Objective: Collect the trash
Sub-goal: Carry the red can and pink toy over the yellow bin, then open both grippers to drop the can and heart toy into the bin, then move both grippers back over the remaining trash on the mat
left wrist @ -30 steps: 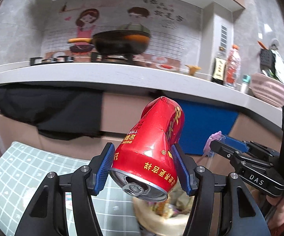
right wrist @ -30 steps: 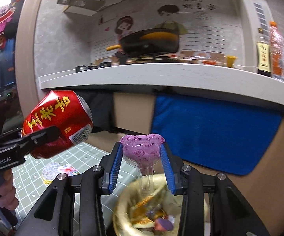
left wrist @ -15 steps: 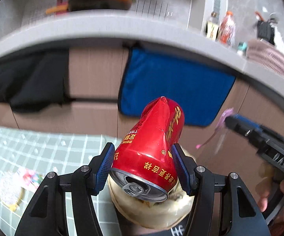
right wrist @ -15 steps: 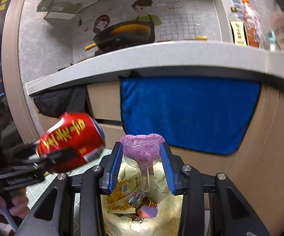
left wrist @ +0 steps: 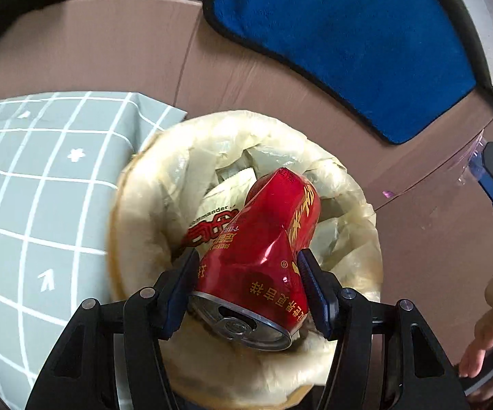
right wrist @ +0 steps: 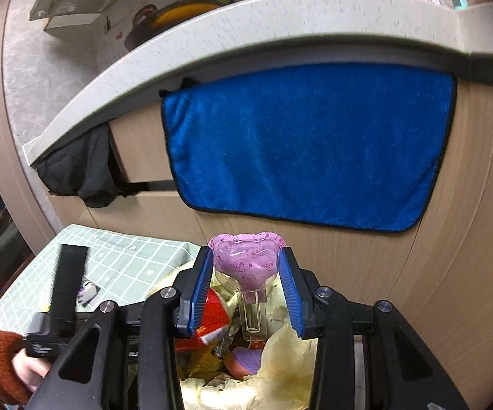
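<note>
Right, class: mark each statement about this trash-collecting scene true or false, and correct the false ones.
1. The left tongs grip a dented red can. True.
2. The can is held over the lined bin. True.
3. The right tongs are empty. False: they hold a purple heart-shaped plastic piece.
4. A green towel hangs on the cabinet. False: the towel is blue.
5. The bin is empty. False: wrappers lie inside.

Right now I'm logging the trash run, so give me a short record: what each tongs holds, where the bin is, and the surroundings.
left tongs: shut on dented red can, over the bin
right tongs: shut on purple heart-shaped plastic piece
bin: lined with yellowish bag, wrappers inside
beside bin: green checked mat
behind: blue towel on the cabinet front
</note>
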Motion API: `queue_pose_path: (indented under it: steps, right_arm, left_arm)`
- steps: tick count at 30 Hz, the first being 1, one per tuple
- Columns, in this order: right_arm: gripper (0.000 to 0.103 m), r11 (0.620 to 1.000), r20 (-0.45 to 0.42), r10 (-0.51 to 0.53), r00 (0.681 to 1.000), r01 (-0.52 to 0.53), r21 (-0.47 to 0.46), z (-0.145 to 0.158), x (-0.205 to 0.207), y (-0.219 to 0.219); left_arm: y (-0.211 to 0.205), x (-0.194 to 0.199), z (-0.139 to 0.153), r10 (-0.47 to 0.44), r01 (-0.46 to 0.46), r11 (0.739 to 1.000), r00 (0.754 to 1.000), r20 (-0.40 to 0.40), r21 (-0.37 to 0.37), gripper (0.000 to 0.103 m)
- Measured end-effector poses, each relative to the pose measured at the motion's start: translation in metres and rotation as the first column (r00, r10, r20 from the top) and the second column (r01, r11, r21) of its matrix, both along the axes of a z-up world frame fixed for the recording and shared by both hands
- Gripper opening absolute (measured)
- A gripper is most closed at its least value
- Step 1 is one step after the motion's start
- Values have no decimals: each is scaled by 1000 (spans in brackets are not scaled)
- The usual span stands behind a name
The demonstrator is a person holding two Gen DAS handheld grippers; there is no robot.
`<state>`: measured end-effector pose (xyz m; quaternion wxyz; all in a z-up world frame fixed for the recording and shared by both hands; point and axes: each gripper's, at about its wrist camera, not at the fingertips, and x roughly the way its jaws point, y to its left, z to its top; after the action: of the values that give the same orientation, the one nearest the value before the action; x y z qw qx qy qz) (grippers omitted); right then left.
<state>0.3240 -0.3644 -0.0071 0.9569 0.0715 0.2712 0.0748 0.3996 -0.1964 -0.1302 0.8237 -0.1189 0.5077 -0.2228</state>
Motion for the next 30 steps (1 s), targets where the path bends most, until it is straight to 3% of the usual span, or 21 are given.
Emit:
queue_pose_path:
  steps: [4,13,14,17,19,27,30]
  right_arm:
    - [37,1000,-21,-10,1000,10,1,-6,7,-3]
    - [37,1000,-47,4,999,-3,23,-13,16,12]
    - [37,1000,-52,7,999,-5,26,-14,16,14]
    - [38,1000,-73,14,997,-12,28,-20,15,22]
    - [38,1000,-80,3,997,-2,9,-21,14,28]
    - [42,1000,-41,10,999,-11,-18,6,-3,50]
    - [43,1000,-2,14,1000,-14,-27,26,-16,61]
  left_arm:
    - [-2,4,3,-56,57,998,998,9,-40,60]
    - [31,-12,63,-15,27,998,978,209,-56,64]
    - [34,-16,70,-5,15,999,971,237,-43,64]
    - [47,-36,100,28,-42,999,919,393,27,65]
    - [60,-49,117,35,-62,997,895,446,47,66]
    - [103,-91,177,64,-46,998,872,485,-48,66]
    - [114,-111,198,90,-62,996,843,531,-71,66]
